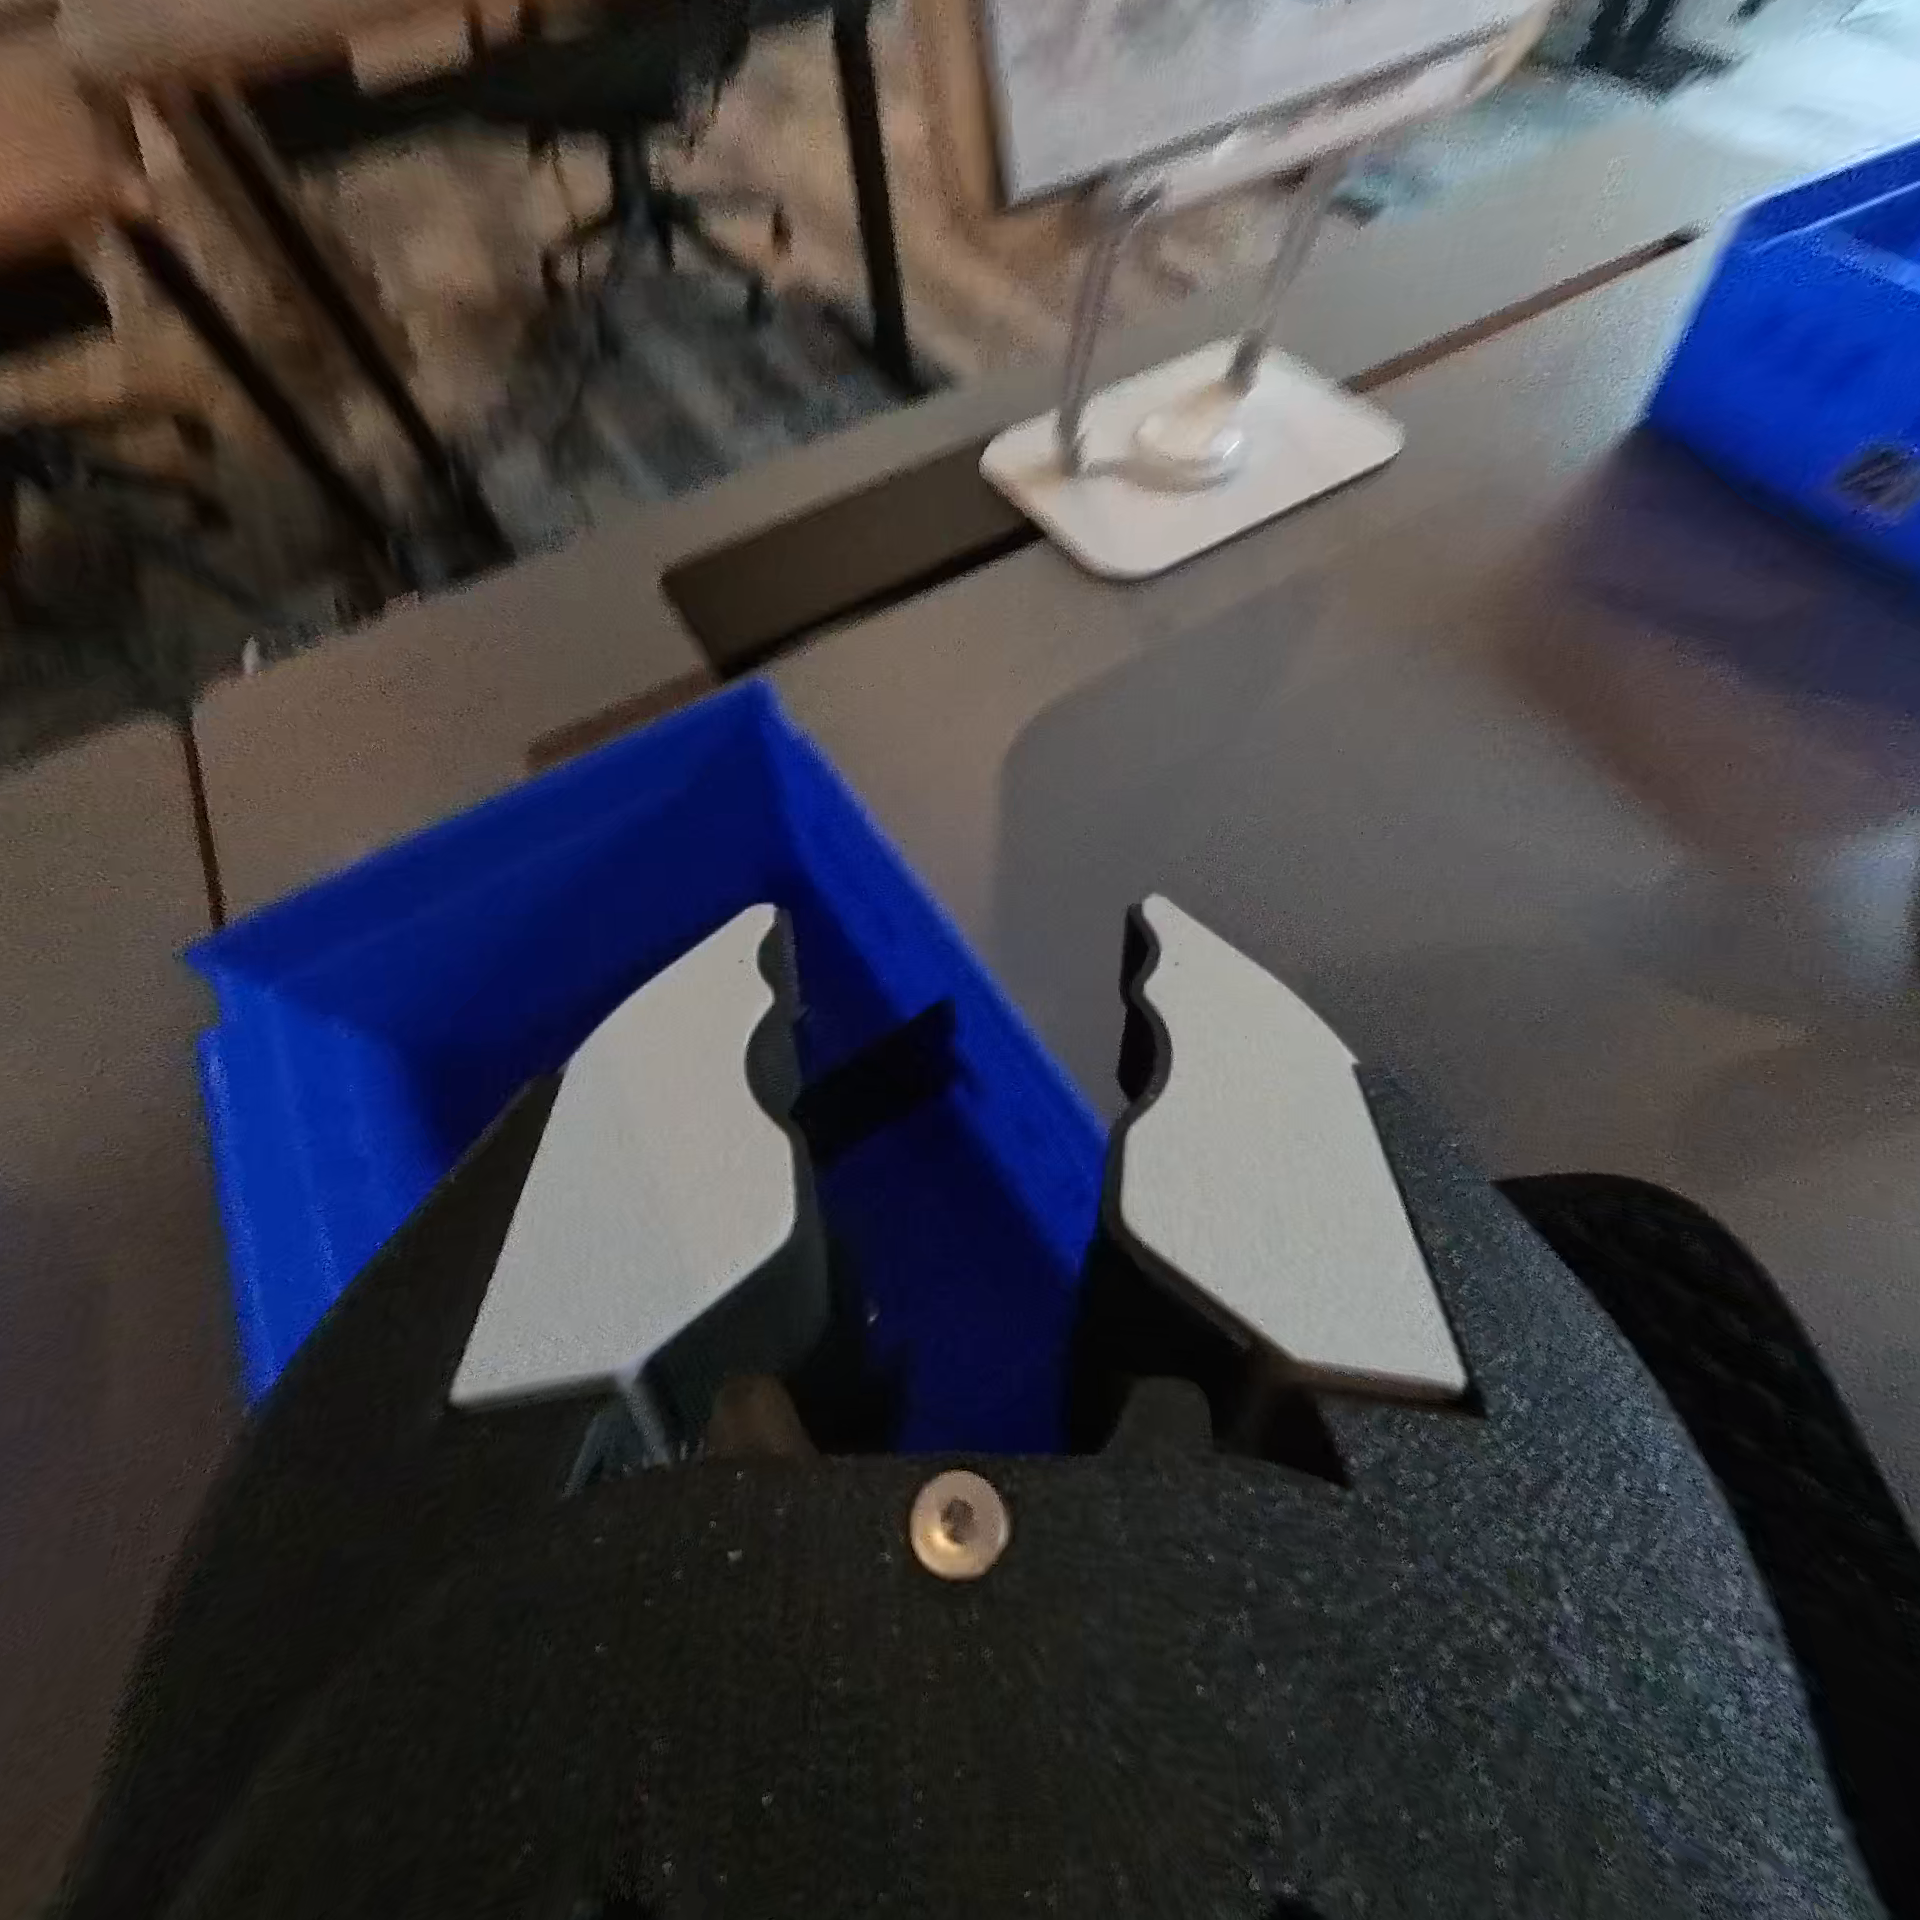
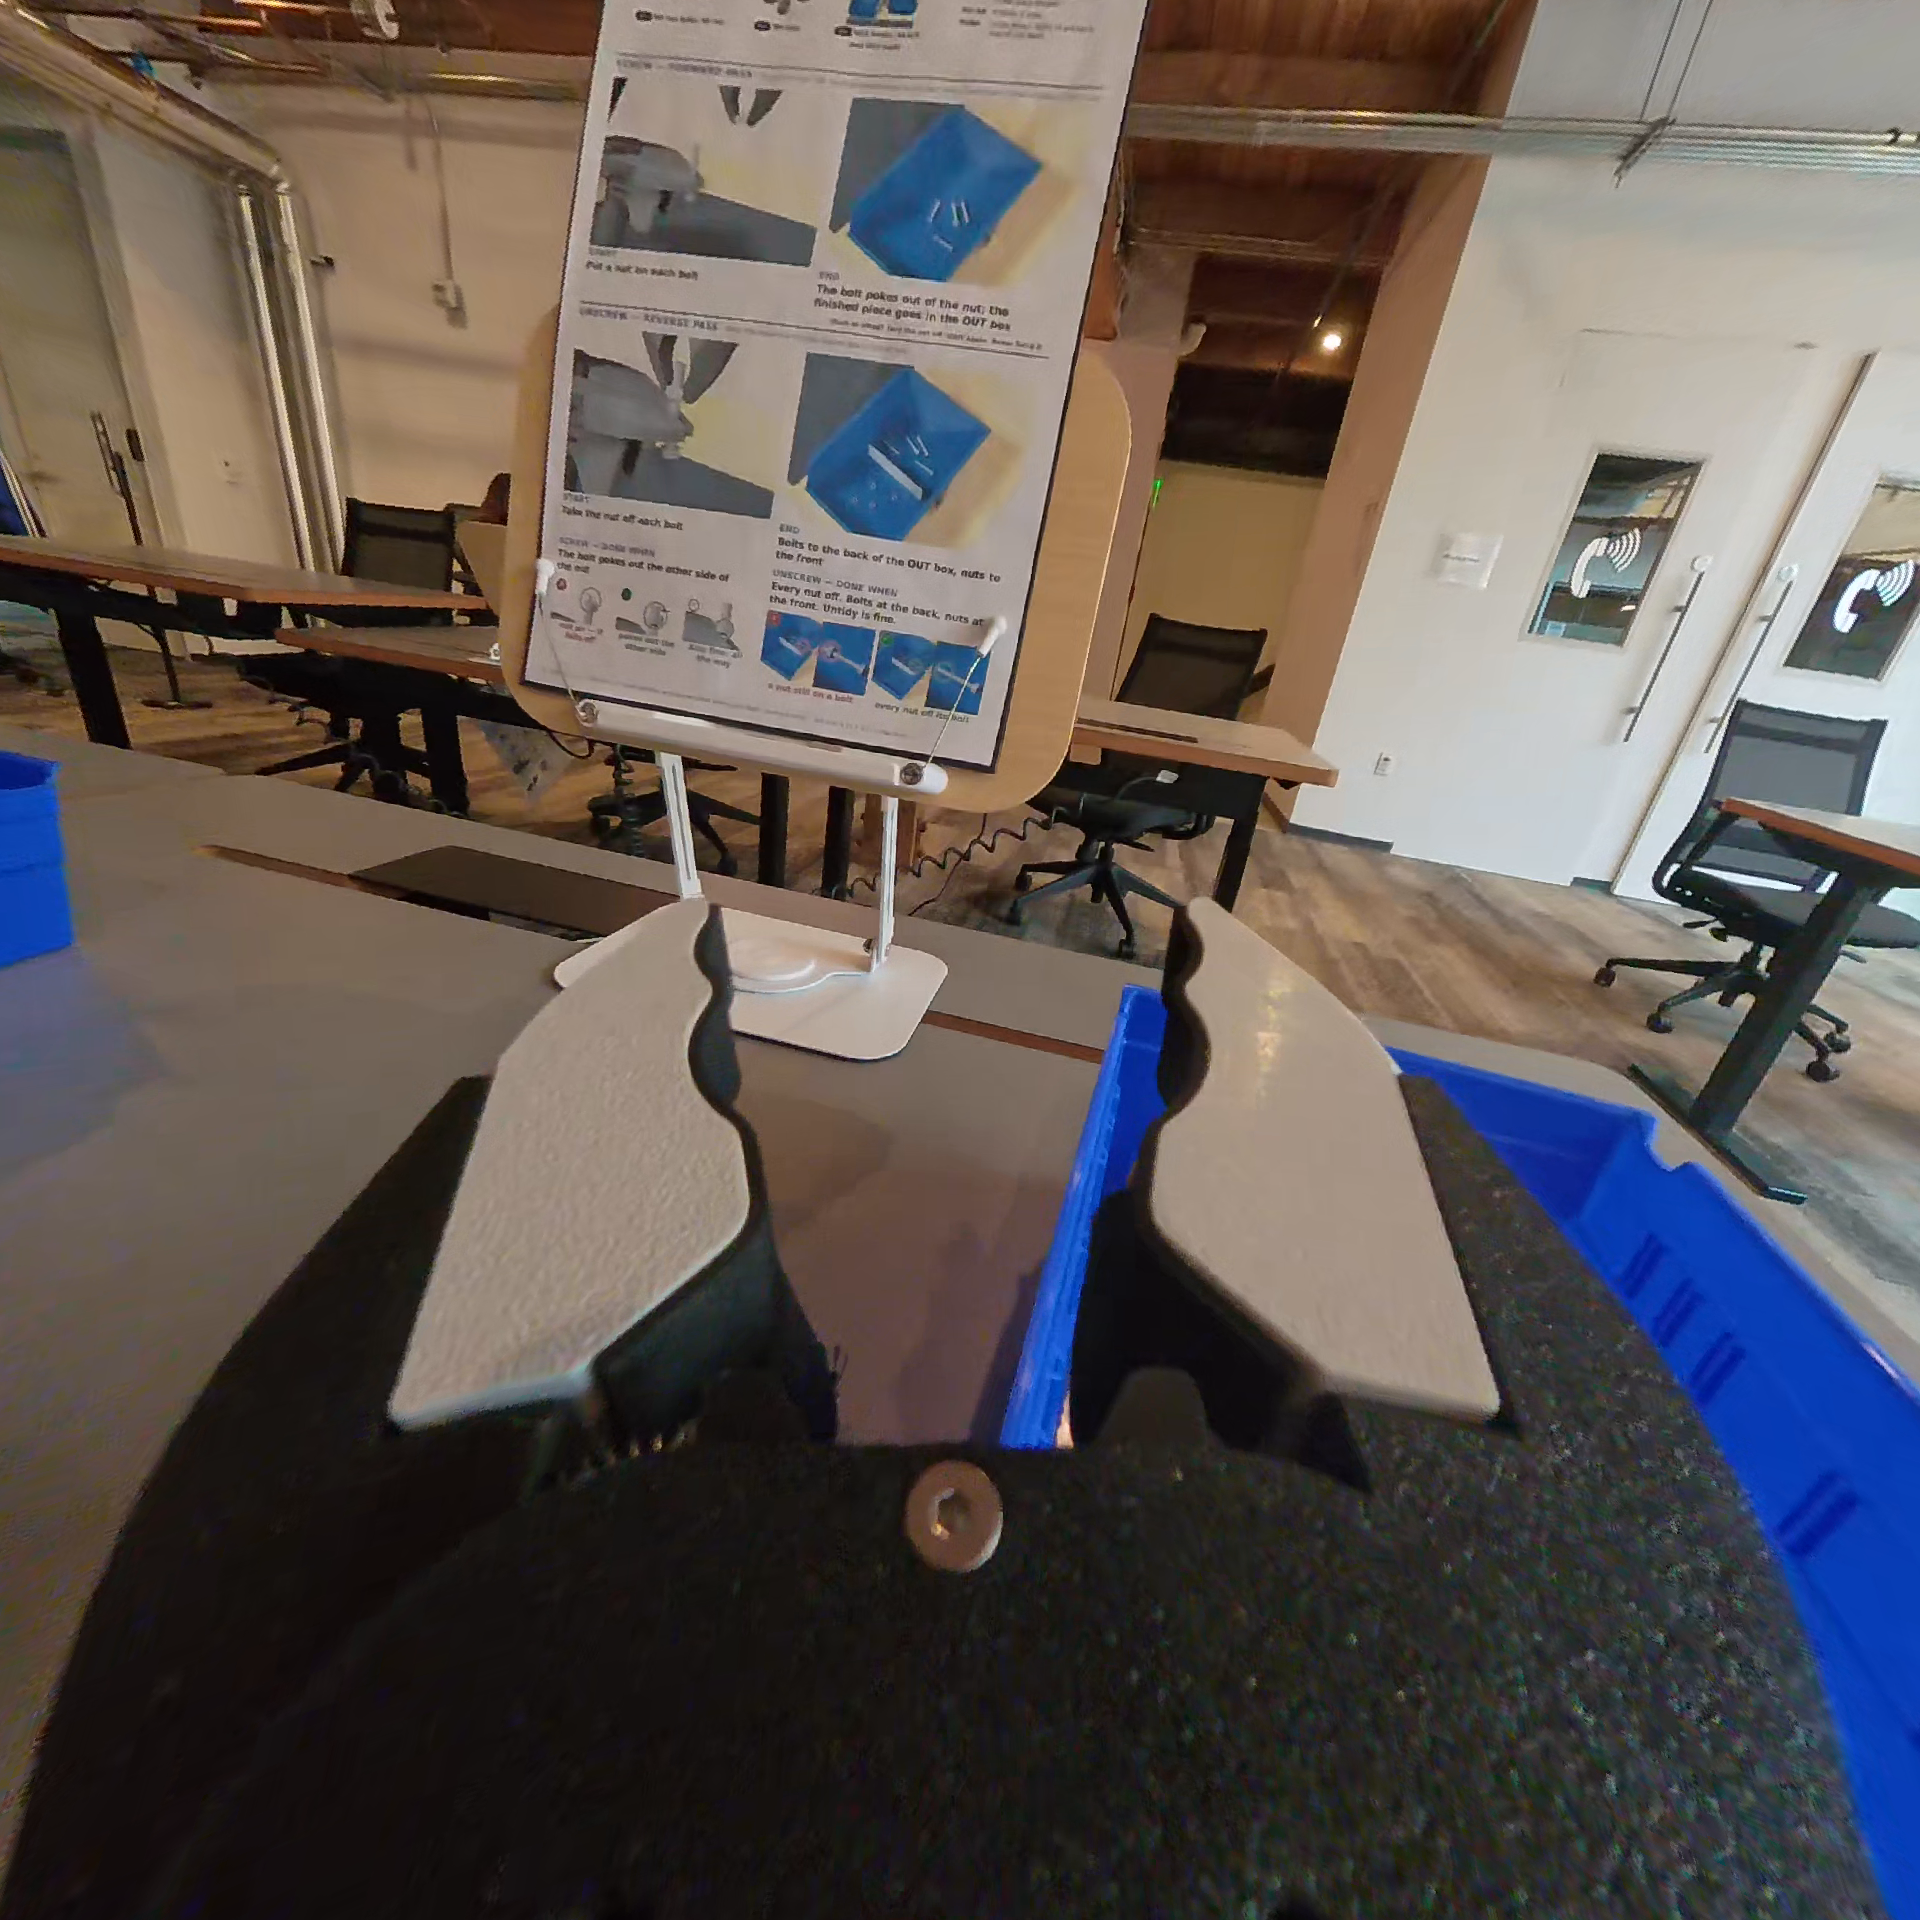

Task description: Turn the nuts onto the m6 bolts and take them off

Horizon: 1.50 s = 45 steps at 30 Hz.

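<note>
A: Both claws stand spread with nothing between their pads. Left gripper [image 1: 954, 914] hangs over the right wall of a blue bin [image 1: 468, 935]; its left finger [image 1: 644, 1143] is above the bin's inside, its right finger [image 1: 1247, 1122] above bare table [image 1: 1455, 831].

B: And the nuts and bolts?

A: None can be made out. A dark bar-shaped thing [image 1: 883, 1070] lies against the bin's right wall, between the fingers, but the view is too blurred to tell what it is. No pad touches it.

B: How about the other claw?

A: Right gripper [image 2: 945, 925] is released too, its jaws wide, hovering at the left edge of a second blue bin [image 2: 1662, 1299]. That bin's near-left corner shows between the fingers, toward 4 o'clock of the gap; its inside is hidden behind the gripper body.

B: What sits farther out?

A: At 12 o'clock from the right gripper stands a white stand [image 2: 821, 987] on the grey table, bearing a wooden board [image 2: 1081, 623] with a printed sheet [image 2: 821, 364]. In the left wrist view the same stand's base [image 1: 1195, 457] lies at 1 o'clock, with a dark slot [image 1: 831, 571] in the table just left of it, and the second bin [image 1: 1808, 384] at 2 o'clock. At 9 o'clock in the right wrist view, a bit of the first bin [image 2: 31, 862] shows at the frame edge. Beyond the table are desks and office chairs [image 2: 1122, 810] on a wooden floor.
</note>
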Each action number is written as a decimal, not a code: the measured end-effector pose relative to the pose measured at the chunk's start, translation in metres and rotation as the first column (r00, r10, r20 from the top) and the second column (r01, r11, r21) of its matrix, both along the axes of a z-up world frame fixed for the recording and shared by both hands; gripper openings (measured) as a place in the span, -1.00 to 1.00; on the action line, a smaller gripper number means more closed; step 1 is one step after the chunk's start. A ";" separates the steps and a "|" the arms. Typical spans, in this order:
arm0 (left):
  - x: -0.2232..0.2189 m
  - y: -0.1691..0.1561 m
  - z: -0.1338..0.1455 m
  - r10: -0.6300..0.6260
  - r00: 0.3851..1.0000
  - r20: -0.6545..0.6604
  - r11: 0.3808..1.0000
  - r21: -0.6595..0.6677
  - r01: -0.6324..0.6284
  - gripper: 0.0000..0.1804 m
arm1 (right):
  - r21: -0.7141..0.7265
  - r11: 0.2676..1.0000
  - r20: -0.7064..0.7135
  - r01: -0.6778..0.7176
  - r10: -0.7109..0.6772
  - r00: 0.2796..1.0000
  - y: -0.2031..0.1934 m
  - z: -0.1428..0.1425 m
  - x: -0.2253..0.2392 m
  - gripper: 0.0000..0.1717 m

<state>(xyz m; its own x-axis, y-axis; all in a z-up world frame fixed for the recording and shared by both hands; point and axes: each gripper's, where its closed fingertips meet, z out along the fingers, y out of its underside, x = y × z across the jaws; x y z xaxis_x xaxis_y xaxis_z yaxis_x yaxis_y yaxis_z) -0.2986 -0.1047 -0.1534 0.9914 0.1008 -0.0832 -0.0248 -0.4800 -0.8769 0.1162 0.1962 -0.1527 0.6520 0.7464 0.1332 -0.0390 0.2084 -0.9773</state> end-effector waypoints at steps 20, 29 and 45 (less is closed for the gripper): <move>-0.140 0.031 -0.178 0.397 0.886 0.240 0.668 -0.738 -0.100 -0.60 | 0.009 1.000 -0.013 0.023 -0.023 1.000 0.005 0.003 0.012 -0.09; -0.146 0.029 -0.191 0.406 0.897 0.175 0.634 -0.761 -0.138 -0.90 | 0.000 1.000 -0.010 0.019 -0.019 1.000 0.006 0.002 0.011 -0.09; -0.128 0.045 -0.119 0.259 0.950 0.173 0.792 -0.602 -0.106 -0.94 | 0.005 1.000 0.009 0.023 -0.023 1.000 0.006 0.000 0.011 -0.10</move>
